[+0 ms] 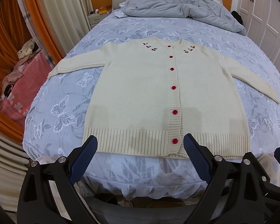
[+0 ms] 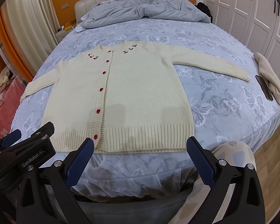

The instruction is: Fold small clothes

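- Cardigan [image 1: 140,93]: cream knit, laid flat and face up on the bed [image 1: 69,97], buttoned down the front with red buttons [image 1: 173,87]; cherry embroidery [image 1: 149,47] on either side of the neckline; ribbed hem toward the foot of the bed, neckline toward the headboard.
- Sleeves: both spread outward over the butterfly-print cover, one sleeve [image 2: 211,63] reaching toward the wardrobe side, the other [image 1: 76,65] toward the curtain side.
- Left hand-held gripper [image 1: 141,143]: blue-padded fingers spread wide, holding nothing, hovering above the hem near the lowest button; no contact with the knit can be made out.
- Right hand-held gripper [image 2: 140,145]: fingers likewise spread wide and empty, poised over the hem on the cardigan's other half, just beside the left unit, which shows at the left edge of the right wrist view.
- Grey duvet [image 1: 177,5]: bunched at the head of the bed, well apart from the cardigan.
- Beige cloth [image 2: 270,78]: lying at the bed's wardrobe-side edge, touching a dark flat object [image 2: 264,87] whose identity cannot be told.
- Wardrobe doors [image 2: 252,9]: white, beside the bed.
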`<state>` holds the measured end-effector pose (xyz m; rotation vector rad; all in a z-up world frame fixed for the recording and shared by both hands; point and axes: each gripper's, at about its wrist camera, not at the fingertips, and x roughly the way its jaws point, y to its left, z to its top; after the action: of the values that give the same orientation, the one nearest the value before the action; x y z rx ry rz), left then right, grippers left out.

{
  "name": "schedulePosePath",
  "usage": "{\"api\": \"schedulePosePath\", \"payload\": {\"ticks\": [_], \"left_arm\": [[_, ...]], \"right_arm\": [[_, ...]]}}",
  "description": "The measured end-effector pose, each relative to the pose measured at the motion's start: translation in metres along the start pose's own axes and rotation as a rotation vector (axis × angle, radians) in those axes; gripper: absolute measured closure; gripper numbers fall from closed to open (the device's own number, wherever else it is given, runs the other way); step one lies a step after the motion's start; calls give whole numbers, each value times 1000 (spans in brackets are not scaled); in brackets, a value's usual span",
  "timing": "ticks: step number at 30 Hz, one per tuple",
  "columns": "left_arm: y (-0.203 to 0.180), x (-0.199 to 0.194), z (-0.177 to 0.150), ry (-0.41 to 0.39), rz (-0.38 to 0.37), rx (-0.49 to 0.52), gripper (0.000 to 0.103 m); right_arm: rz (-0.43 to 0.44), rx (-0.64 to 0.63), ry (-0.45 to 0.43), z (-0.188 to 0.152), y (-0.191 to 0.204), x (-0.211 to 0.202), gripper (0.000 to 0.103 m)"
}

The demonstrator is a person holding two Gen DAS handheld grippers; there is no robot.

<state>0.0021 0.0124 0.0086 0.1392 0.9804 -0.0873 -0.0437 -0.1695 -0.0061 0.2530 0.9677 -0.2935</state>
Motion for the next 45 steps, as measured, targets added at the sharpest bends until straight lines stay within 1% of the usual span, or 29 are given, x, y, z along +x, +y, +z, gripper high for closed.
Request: {"api": "schedulePosePath", "payload": {"ticks": [32,35,36,38,40,43,44,45], "left_arm": [[0,4,-4,4,6,5,12],[1,8,-5,11,6,4,12],[1,11,-5,19,0,2,12],[1,16,-3,35,-22,-16,8],[12,23,2,47,-68,-85,6],[30,32,14,43,-86,-167,6],[36,35,18,38,-81,-189,6],[44,41,22,32,-72,-211,6]], "right_arm": [[0,0,5,-3,2,1,6],[14,5,12,-5,-1,5,6],[37,5,20,-6,-4,11,6],[72,27,29,-2,-15,20,6],[93,88,27,7,-42,33,6],[83,260,23,34,-115,61,6],[77,324,14,45,-145,72,6],[68,365,7,55,-165,80,6]]}}
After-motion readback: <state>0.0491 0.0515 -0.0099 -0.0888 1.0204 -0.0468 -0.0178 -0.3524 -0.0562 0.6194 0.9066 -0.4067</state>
